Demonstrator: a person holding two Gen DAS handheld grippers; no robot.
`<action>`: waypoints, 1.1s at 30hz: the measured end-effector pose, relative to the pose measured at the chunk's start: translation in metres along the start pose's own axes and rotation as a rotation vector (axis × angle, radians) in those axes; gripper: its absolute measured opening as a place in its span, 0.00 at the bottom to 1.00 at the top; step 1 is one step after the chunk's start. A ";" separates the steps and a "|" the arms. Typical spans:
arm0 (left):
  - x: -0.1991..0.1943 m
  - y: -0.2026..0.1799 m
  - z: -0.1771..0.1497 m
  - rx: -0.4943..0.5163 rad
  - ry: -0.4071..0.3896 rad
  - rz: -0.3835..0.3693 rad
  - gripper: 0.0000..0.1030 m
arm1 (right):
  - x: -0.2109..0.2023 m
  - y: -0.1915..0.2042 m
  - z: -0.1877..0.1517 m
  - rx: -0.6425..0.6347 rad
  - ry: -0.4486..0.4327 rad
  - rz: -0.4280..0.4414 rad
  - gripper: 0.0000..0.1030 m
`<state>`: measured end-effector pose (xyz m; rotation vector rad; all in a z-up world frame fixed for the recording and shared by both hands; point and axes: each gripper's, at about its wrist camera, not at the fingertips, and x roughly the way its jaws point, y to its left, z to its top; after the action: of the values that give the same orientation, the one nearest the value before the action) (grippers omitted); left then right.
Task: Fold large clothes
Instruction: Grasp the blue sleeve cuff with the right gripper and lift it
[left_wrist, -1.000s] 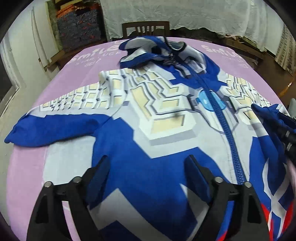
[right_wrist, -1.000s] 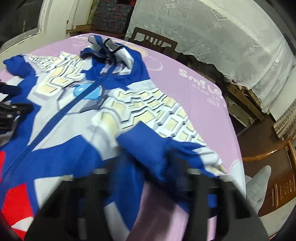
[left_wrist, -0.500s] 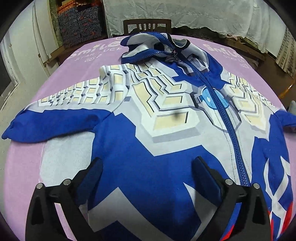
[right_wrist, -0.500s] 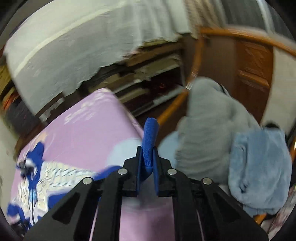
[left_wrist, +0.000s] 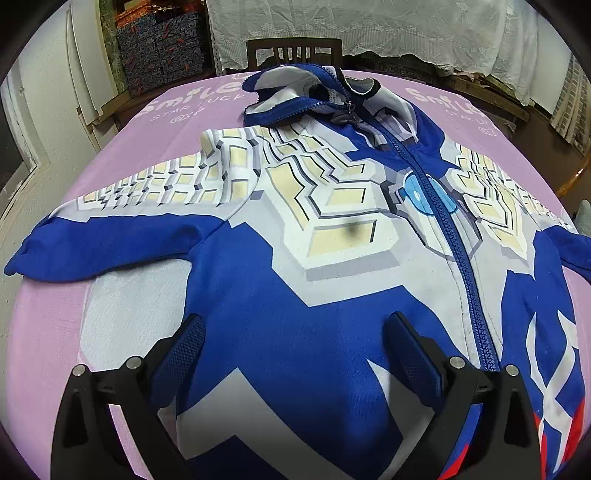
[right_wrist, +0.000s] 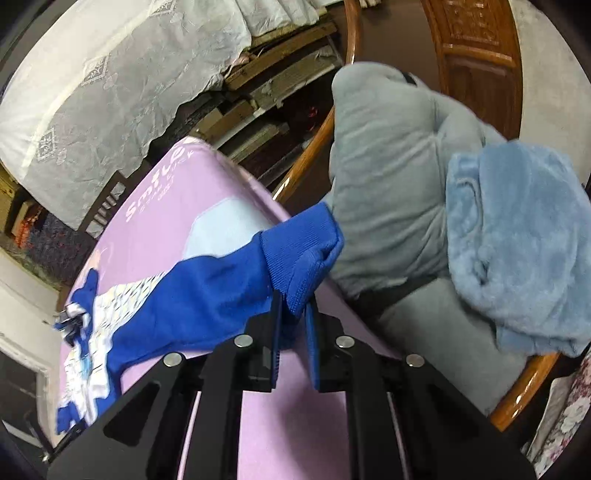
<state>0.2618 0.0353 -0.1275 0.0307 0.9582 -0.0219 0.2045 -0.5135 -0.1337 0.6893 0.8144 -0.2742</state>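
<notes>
Purple table (left_wrist: 48, 332), hoodie (left_wrist: 295, 302) flat — left tool (left_wrist: 295, 350) spread wide, right tool (right_wrist: 293, 317) clamped on cuff (right_wrist: 306, 254).

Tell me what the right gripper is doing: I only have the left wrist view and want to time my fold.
Observer: The right gripper is pinching the blue cuff of the jacket's sleeve, jaws nearly shut on it.
Operator: Where is that cuff relative to the table?
Observer: It is at the edge of the purple tablecloth, beside a wooden chair.
Operator: Anything on that chair?
Observer: A grey garment with a light blue fleece lying on it.
Operator: My left gripper is open above the jacket.
</notes>
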 end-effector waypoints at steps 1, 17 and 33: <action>0.000 0.000 0.000 0.000 0.000 0.000 0.97 | -0.006 -0.001 -0.004 -0.003 0.001 0.004 0.18; 0.000 0.000 0.000 0.000 -0.001 0.000 0.97 | 0.026 -0.015 0.038 0.186 -0.027 0.223 0.19; 0.000 0.000 0.000 0.001 -0.001 0.000 0.97 | -0.024 0.017 0.027 -0.011 -0.202 -0.072 0.40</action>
<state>0.2615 0.0352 -0.1277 0.0313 0.9574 -0.0219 0.2123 -0.5195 -0.0949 0.6121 0.6484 -0.3980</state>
